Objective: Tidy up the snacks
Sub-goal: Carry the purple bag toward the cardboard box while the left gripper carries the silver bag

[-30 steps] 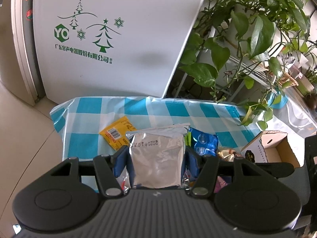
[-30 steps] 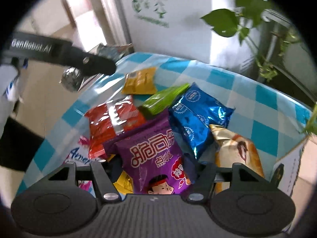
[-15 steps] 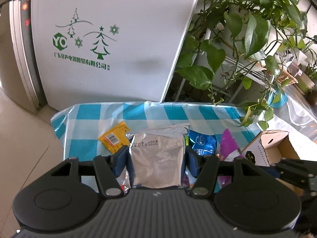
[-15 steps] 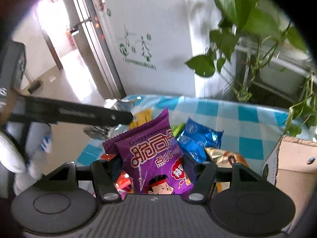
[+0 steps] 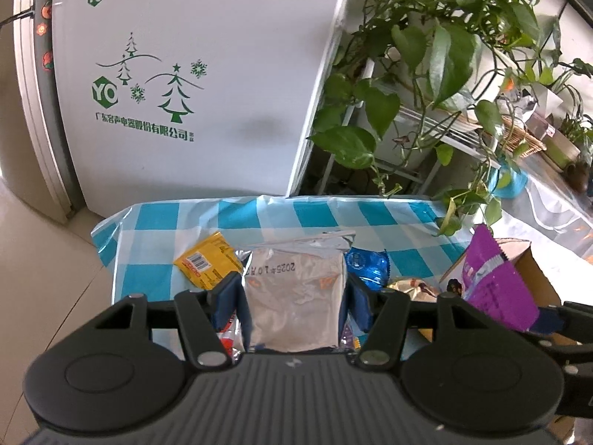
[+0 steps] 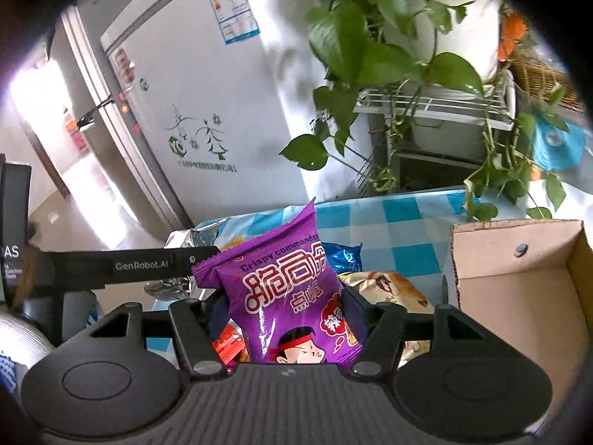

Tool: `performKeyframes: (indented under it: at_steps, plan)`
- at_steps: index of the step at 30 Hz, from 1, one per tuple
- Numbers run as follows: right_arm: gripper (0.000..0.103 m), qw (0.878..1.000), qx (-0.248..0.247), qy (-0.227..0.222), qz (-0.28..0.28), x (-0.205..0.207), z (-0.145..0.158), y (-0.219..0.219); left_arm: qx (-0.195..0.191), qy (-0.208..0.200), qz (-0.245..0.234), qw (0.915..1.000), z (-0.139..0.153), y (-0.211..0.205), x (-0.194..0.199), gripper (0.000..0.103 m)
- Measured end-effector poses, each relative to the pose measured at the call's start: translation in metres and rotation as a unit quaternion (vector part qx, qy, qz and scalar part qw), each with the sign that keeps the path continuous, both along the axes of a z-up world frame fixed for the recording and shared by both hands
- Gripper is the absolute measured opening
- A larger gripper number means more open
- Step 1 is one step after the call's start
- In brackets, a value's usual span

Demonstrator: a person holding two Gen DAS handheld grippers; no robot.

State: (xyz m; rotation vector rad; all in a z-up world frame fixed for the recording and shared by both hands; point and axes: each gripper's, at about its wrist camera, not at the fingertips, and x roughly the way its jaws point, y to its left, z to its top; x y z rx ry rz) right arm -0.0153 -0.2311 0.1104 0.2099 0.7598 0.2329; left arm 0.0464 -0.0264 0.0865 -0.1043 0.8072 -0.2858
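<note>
You see a silver foil packet (image 5: pixel 294 296) between blue pads (image 5: pixel 226 296), a purple packet (image 6: pixel 292 293) with red and white lettering, a yellow packet (image 5: pixel 207 265), a shiny blue packet (image 5: pixel 367 265), a blue-and-white checked counter (image 5: pixel 307 215) and a brown cardboard box (image 6: pixel 519 296).

We saw a white refrigerator (image 5: pixel 192 85) with green tree print standing behind the table, trailing green plants (image 5: pixel 437 55) on a white wire rack (image 6: pixel 433 105) beside it, pale tiled floor (image 5: pixel 40 267), bright daylight.
</note>
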Motion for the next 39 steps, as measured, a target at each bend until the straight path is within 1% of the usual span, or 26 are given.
performKeyframes:
  at_steps: [8, 9, 12, 15, 18, 20, 21, 22, 23, 24, 26, 27, 28, 30, 32, 33, 34, 36, 37, 39]
  plan:
    - [0.069, 1.000, -0.004, 0.005, -0.020, -0.001, -0.001, -0.009, 0.005, -0.003, -0.004, 1.0000, -0.002, -0.006, -0.007, 0.059]
    - [0.069, 1.000, -0.005, 0.005, -0.023, -0.002, -0.001, -0.011, 0.006, -0.006, -0.005, 1.0000, -0.002, -0.007, -0.008, 0.057]
    - [0.069, 1.000, -0.004, 0.003, -0.030, -0.004, 0.001, -0.016, 0.007, -0.015, -0.010, 0.9998, -0.002, -0.009, -0.012, 0.057]
    - [0.069, 0.999, -0.003, 0.003, -0.037, -0.006, 0.001, -0.021, -0.003, -0.001, -0.015, 0.9999, -0.006, -0.010, -0.012, 0.057]
    - [0.069, 0.999, -0.005, 0.007, -0.054, -0.008, 0.000, -0.027, -0.007, 0.009, -0.002, 0.9999, -0.009, -0.003, -0.007, 0.057]
    - [0.069, 0.998, 0.002, 0.006, -0.061, -0.010, 0.002, -0.032, -0.018, 0.019, 0.001, 0.9996, -0.008, 0.005, 0.000, 0.062]
    - [0.069, 0.998, 0.005, 0.004, -0.064, -0.010, 0.002, -0.034, -0.018, 0.022, 0.004, 0.9996, -0.009, 0.008, 0.003, 0.066]
    - [0.069, 0.998, 0.008, 0.004, -0.067, -0.010, 0.003, -0.035, -0.016, 0.024, 0.009, 0.9995, -0.010, 0.011, 0.004, 0.072]
    - [0.069, 0.998, 0.009, 0.005, -0.070, -0.011, 0.003, -0.037, -0.020, 0.029, 0.016, 0.9992, -0.013, 0.013, 0.007, 0.076]
    - [0.069, 0.997, 0.009, 0.006, -0.073, -0.010, 0.003, -0.037, -0.033, 0.042, 0.022, 0.9983, -0.016, 0.014, 0.010, 0.081]
    - [0.069, 0.997, 0.009, 0.008, -0.080, -0.010, 0.003, -0.039, -0.059, 0.067, 0.026, 0.9957, -0.024, 0.012, 0.016, 0.082]
    - [0.069, 0.997, 0.011, 0.008, -0.082, -0.010, 0.003, -0.040, -0.063, 0.075, 0.020, 0.9950, -0.027, 0.007, 0.018, 0.082]
    - [0.069, 0.996, 0.013, 0.007, -0.084, -0.010, 0.004, -0.041, -0.060, 0.078, 0.014, 0.9951, -0.030, 0.002, 0.020, 0.082]
    - [0.069, 0.996, 0.018, 0.004, -0.089, -0.011, 0.005, -0.042, -0.035, 0.076, -0.008, 0.9964, -0.035, -0.013, 0.025, 0.082]
    - [0.069, 0.995, 0.021, 0.001, -0.093, -0.012, 0.007, -0.045, -0.001, 0.084, -0.047, 0.9954, -0.041, -0.029, 0.032, 0.083]
    - [0.069, 0.995, 0.022, -0.001, -0.095, -0.012, 0.008, -0.046, 0.025, 0.085, -0.065, 0.9940, -0.044, -0.037, 0.033, 0.083]
    - [0.069, 0.995, 0.023, -0.002, -0.097, -0.013, 0.009, -0.048, 0.044, 0.078, -0.072, 0.9933, -0.045, -0.043, 0.032, 0.083]
    - [0.069, 0.994, 0.024, -0.005, -0.103, -0.015, 0.011, -0.052, 0.084, 0.064, -0.099, 0.9894, -0.050, -0.056, 0.029, 0.087]
    - [0.069, 0.994, 0.025, -0.006, -0.105, -0.015, 0.011, -0.054, 0.097, 0.065, -0.116, 0.9864, -0.053, -0.062, 0.029, 0.088]
    - [0.069, 0.994, 0.026, -0.009, -0.110, -0.017, 0.013, -0.057, 0.120, 0.065, -0.128, 0.9823, -0.060, -0.072, 0.027, 0.089]
